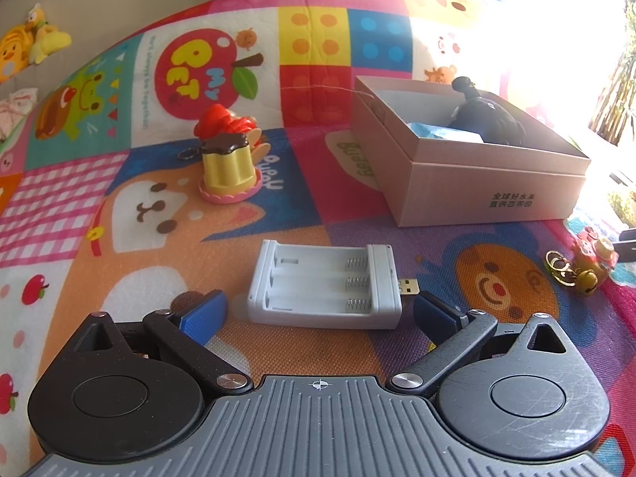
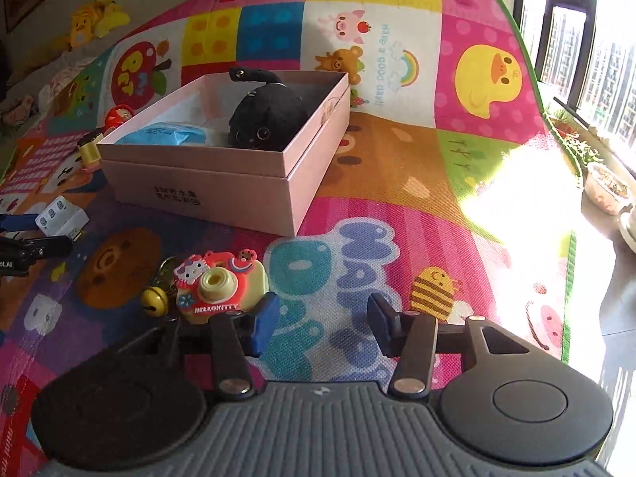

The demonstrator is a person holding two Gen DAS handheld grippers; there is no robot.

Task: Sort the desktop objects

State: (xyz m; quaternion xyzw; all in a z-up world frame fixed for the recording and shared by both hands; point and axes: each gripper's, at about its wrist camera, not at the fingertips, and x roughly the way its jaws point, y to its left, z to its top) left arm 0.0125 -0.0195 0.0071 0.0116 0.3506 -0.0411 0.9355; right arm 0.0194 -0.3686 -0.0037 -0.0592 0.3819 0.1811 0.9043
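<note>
A grey battery charger (image 1: 324, 286) with a USB plug lies on the play mat, just ahead of my left gripper (image 1: 320, 314). Its blue pads stand wide on either side of the charger without touching it. My right gripper (image 2: 324, 326) is open over bare mat with nothing between its fingers. A Hello Kitty camera keychain (image 2: 220, 282) with a gold bell lies just beyond its left finger. The open pink box (image 2: 222, 190) holds a black plush cat (image 2: 262, 119) and a blue packet (image 2: 163, 133).
A pudding toy (image 1: 228, 167) and a red toy (image 1: 222, 119) stand on the mat left of the box. Yellow plush toys (image 1: 24, 47) lie off the mat at the back left. Plant pots (image 2: 606, 187) and a window are beyond the mat's right edge.
</note>
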